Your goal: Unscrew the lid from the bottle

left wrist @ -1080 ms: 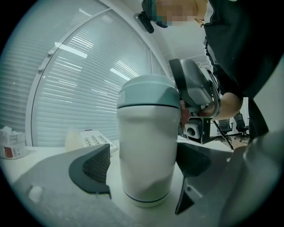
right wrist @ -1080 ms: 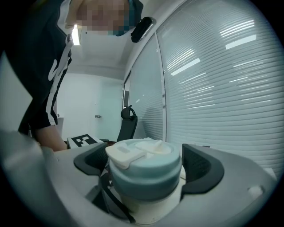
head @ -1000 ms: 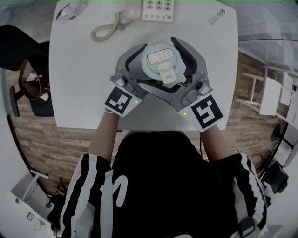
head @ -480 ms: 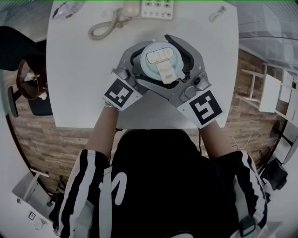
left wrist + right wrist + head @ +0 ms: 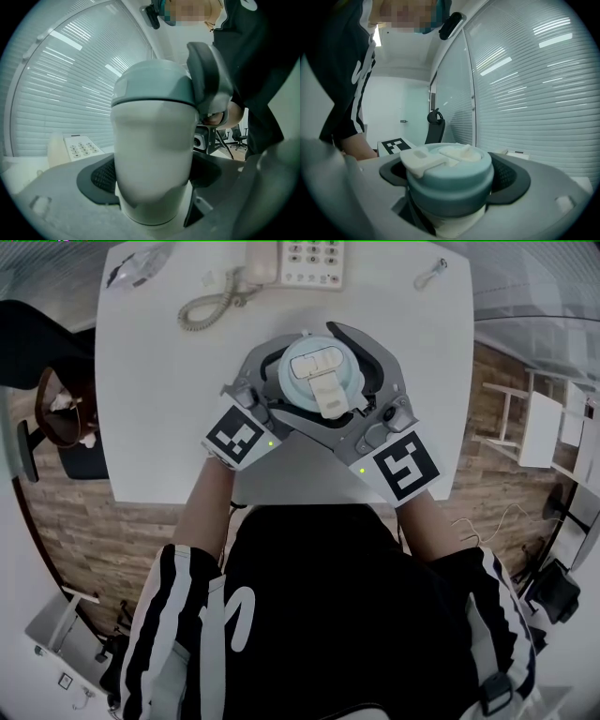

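A white bottle (image 5: 152, 150) with a pale blue flip-top lid (image 5: 319, 371) stands on the white table (image 5: 150, 409). My left gripper (image 5: 152, 187) comes in from the lower left and holds the bottle's body low down. Its jaws have just been closing, with the body between them and pressed by the dark pads (image 5: 101, 176). My right gripper (image 5: 454, 173) reaches in from the lower right, shut on the lid (image 5: 450, 176). One right finger shows against the lid (image 5: 150, 82) in the left gripper view. In the head view the two grippers cross below the bottle.
A desk phone (image 5: 300, 259) with a coiled cord (image 5: 211, 301) lies at the table's far edge. A small metal item (image 5: 431, 273) lies at the far right corner and a clear wrapper (image 5: 136, 263) at the far left. A dark chair (image 5: 56, 381) stands to the left.
My left gripper has swung slightly left around the bottle and its jaws have drawn in a little. The right gripper stays on the lid.
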Demonstrator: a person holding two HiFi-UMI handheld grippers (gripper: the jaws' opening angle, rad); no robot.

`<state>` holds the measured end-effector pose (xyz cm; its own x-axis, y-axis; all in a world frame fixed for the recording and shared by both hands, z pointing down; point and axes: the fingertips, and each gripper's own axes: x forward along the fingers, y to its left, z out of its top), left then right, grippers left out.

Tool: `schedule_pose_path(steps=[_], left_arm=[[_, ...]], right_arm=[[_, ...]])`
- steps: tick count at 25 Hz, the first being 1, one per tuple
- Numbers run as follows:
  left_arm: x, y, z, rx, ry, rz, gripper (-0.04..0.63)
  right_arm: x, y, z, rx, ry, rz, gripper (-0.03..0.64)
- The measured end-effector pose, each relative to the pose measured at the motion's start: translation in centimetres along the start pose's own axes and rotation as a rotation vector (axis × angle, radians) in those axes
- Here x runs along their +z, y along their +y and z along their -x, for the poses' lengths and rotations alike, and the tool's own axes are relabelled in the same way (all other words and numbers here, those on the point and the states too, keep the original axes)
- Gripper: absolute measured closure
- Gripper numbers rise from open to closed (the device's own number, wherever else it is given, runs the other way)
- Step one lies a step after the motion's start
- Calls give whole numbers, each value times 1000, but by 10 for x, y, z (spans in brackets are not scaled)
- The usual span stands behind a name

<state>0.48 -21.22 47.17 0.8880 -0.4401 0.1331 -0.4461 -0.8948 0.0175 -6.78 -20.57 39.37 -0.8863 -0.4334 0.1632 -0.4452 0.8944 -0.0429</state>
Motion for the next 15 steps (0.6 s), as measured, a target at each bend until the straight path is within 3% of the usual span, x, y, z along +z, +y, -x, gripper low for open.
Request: schedule_pose_path(steps=[15], left_arm=[[71,-16,23,18,7,-31,166]], right_arm=[[73,24,23,77,-77,-6,144]])
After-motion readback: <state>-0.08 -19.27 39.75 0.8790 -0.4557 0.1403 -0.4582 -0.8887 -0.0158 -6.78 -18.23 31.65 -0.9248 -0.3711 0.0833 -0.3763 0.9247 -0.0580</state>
